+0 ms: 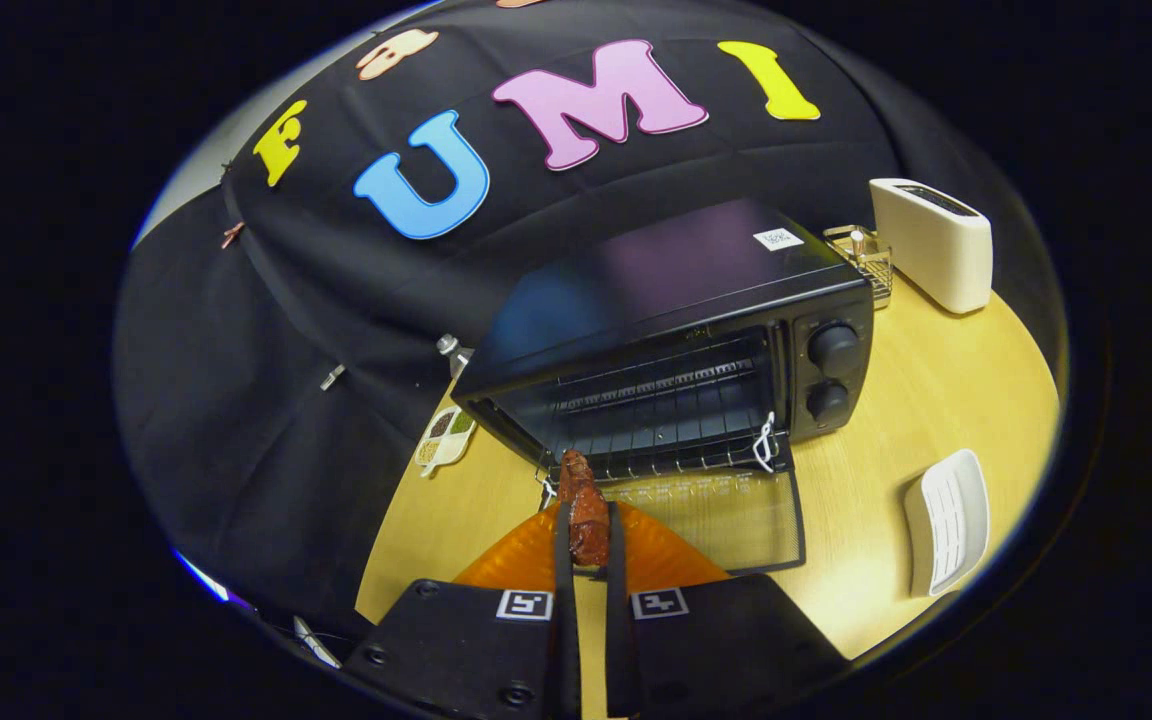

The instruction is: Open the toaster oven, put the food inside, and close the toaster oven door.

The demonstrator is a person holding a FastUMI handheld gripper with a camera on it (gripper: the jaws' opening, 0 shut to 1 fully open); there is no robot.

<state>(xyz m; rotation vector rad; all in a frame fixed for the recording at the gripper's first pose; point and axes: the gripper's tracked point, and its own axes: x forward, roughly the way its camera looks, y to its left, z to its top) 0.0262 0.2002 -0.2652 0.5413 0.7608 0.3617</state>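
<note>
Toaster oven point(676, 330) sits mid-counter point(886, 560), in front of the booth wall, door point(726, 515) dropped flat toward the claw point(590, 520). Wire rack point(666, 420) lies inside the cavity. Two knobs point(833, 372) stacked on the oven's right face. Behind and right of the oven: a wire holder point(868, 258), then a toaster point(933, 243) further right. Right of the door, apart from it, lies a ridged dish point(948, 520). Left of the oven: a small divided dish point(444, 436), a bottle point(452, 352) just behind it. Claw fingers press on the food piece point(584, 510) between them, above a plate point(536, 560), just before the door's left corner.
</note>
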